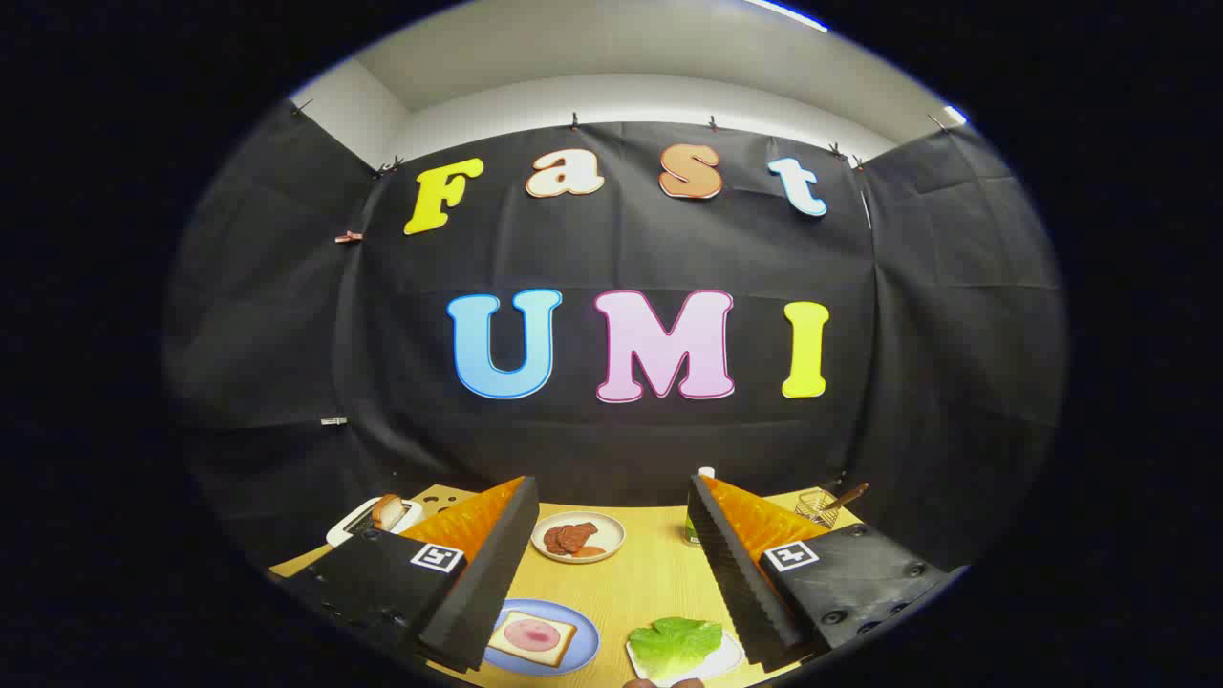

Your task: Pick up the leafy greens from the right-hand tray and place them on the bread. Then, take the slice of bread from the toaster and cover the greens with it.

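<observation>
My gripper (611, 592) is open, held well above the wooden table (650, 583), with nothing between its fingers. Below the gap, close to the right finger, leafy greens (676, 642) lie on a small white tray (723, 659). Beside the left finger a slice of bread (531, 637) topped with a round pink slice rests on a blue plate (585, 642). Beyond the left finger, at the table's far left, a white toaster (368, 521) holds a slice of bread (387, 511) that sticks up out of its slot.
A white plate of brown meat slices (577, 536) sits mid-table beyond the fingers. A green bottle with a white cap (695, 521) stands behind the right finger. A wire basket with a wooden-handled tool (824, 506) is at the far right.
</observation>
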Demonstrator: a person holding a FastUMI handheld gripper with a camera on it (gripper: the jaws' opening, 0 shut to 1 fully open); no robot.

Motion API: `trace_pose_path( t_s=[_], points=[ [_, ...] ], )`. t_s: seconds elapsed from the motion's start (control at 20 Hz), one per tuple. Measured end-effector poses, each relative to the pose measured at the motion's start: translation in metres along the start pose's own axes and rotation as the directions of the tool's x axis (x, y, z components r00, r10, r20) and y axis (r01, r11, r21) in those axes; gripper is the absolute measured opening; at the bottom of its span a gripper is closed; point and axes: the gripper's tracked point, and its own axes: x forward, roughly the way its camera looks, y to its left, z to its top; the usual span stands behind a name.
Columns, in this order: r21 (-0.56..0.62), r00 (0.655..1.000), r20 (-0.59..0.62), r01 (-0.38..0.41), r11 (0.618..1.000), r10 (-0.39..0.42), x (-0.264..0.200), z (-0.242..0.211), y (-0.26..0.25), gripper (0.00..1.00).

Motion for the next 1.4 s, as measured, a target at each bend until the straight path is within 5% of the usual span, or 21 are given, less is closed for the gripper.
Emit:
trace_pose_path(
  t_s=[0.65,1.4],
  points=[
    [0.024,0.995,-0.065,0.078,0.997,-0.076,-0.013,-0.026,-0.029,0.97],
    [-0.013,0.988,-0.147,0.038,0.999,-0.039,-0.023,-0.062,-0.041,0.98]
  ],
)
